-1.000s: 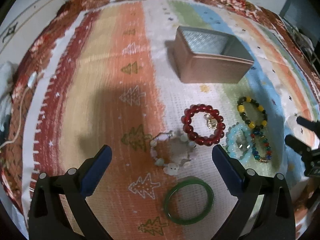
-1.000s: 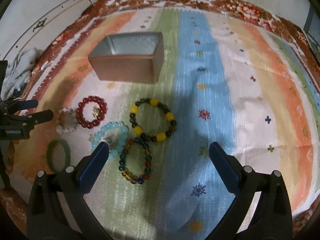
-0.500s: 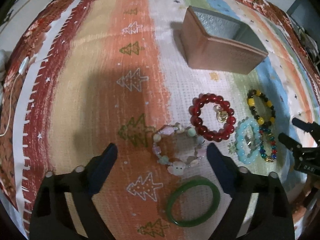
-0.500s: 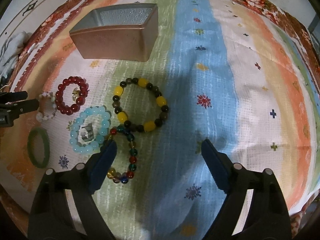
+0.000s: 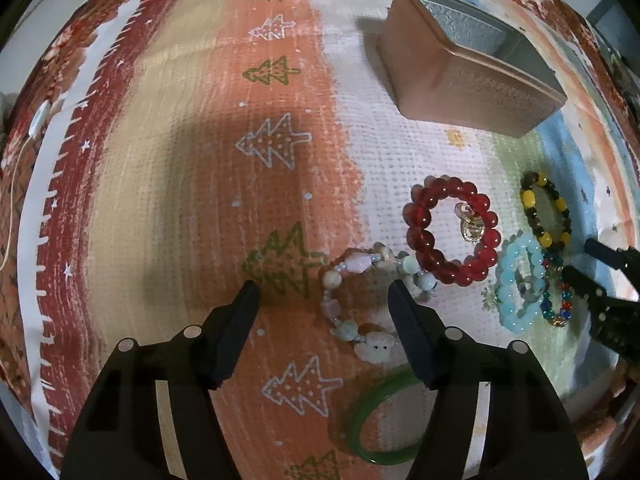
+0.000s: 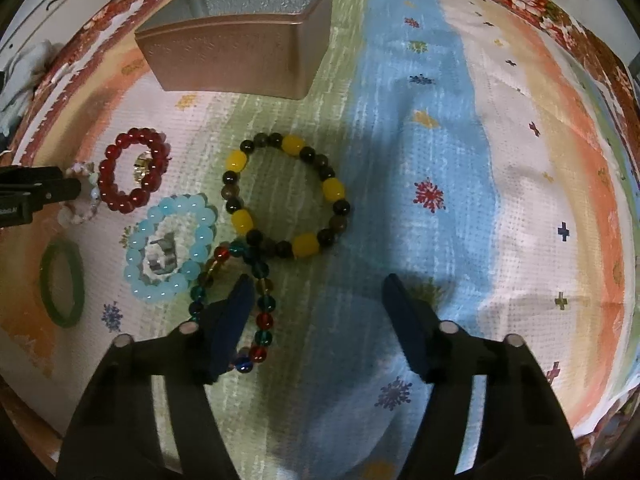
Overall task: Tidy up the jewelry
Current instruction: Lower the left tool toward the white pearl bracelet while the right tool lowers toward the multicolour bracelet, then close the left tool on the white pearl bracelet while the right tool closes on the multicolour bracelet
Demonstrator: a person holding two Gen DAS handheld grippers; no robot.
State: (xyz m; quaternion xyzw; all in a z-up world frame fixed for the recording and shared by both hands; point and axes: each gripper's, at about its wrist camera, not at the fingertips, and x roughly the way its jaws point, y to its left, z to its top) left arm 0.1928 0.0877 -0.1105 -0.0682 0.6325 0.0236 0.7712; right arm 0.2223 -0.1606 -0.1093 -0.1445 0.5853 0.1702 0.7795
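Several bracelets lie on a striped cloth. My left gripper is open, low over a pale pastel bead bracelet, whose right side sits under the right finger. Beside it lie a red bead bracelet with a gold charm and a green bangle. My right gripper is open; its left finger is at a multicoloured glass bead bracelet. A yellow-and-dark bead bracelet and a light blue bracelet lie ahead. An open brown box stands behind; it also shows in the left wrist view.
The right gripper's tips show at the right edge of the left wrist view; the left gripper's tips show at the left edge of the right wrist view. The cloth's front edge runs close below.
Both grippers have moved forward and down toward the bracelets and their jaws have narrowed somewhat. The bracelets and box have not moved.
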